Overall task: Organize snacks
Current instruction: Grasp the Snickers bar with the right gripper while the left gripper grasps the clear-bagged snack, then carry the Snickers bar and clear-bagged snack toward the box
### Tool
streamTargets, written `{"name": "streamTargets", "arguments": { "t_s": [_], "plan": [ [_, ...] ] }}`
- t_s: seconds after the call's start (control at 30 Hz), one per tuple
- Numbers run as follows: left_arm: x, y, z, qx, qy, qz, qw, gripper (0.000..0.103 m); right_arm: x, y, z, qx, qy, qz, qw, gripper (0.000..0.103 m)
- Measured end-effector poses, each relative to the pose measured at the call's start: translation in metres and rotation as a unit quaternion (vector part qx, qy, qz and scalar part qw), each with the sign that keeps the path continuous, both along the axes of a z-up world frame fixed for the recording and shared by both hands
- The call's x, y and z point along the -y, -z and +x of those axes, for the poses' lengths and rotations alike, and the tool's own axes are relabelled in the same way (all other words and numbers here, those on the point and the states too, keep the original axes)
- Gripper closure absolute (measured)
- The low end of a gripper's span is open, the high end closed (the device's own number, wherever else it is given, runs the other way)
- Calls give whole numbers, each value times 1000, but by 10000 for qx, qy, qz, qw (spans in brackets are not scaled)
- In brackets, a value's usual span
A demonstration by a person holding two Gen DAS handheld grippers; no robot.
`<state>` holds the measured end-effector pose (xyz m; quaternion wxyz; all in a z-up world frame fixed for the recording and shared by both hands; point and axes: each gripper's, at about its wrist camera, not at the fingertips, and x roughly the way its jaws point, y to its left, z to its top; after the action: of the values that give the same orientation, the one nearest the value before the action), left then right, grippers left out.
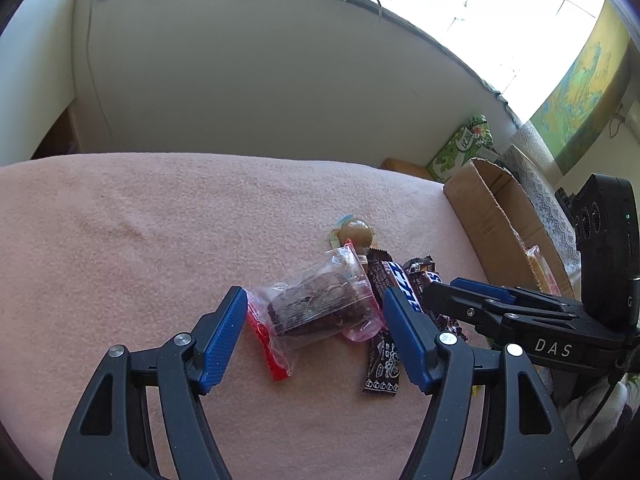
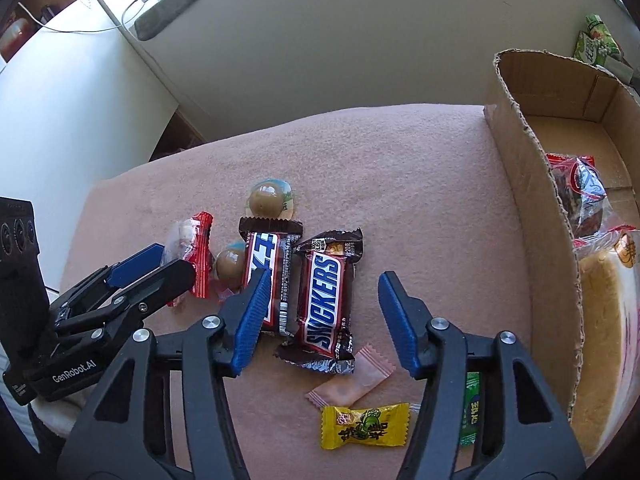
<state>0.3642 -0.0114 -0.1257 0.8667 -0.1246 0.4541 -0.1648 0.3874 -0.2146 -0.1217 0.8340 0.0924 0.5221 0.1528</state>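
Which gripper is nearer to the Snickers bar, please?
Right. The right gripper straddles the Snickers bar, jaws open on either side without pressing it. The left gripper sits further left, open around the clear-wrapped cake.

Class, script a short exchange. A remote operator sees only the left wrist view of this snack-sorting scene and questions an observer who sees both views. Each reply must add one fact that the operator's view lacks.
Operator: I see the right gripper only from the side. What is under it?
Observer: Its open jaws straddle a Snickers bar. The right gripper is not pressing on it.
Operator: I can barely see inside the cardboard box. Is anything in it?
Observer: Yes. A red-and-clear packet of something dark lies inside the cardboard box, against its near wall.
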Motion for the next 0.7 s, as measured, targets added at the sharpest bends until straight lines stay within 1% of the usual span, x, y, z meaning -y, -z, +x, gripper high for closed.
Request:
{"name": "streamTargets", "arguments": {
  "t_s": [0.1, 0.17, 0.3, 0.47, 0.5, 0.53, 0.7],
  "plan": [
    [1, 3, 1, -17, 26, 26, 10000, 33, -1, 7, 7, -137, -4, 64, 9999, 51],
    [1, 3, 1, -4, 42, 13, 10000, 34, 0, 8, 9, -134, 11, 76, 9999, 52],
    [0, 2, 0, 47, 75, 2, 10000, 39, 0, 10, 12, -146, 10, 85, 9999, 60],
    [-1, 2, -2, 135, 106, 46, 9998, 46, -1, 11, 16, -130, -5, 28, 9999, 64],
    [-2, 2, -3, 144, 112, 42, 9998, 48, -3, 10, 15, -118, -18, -6, 9999, 66],
    [-2, 1, -3, 148, 109, 43, 9998, 48, -3, 10, 15, -116, -37, -11, 9999, 72],
    [-8, -1, -6, 190, 47, 47, 9998, 50, -4, 8, 15, -119, -22, 35, 9999, 72]
  ]
}}
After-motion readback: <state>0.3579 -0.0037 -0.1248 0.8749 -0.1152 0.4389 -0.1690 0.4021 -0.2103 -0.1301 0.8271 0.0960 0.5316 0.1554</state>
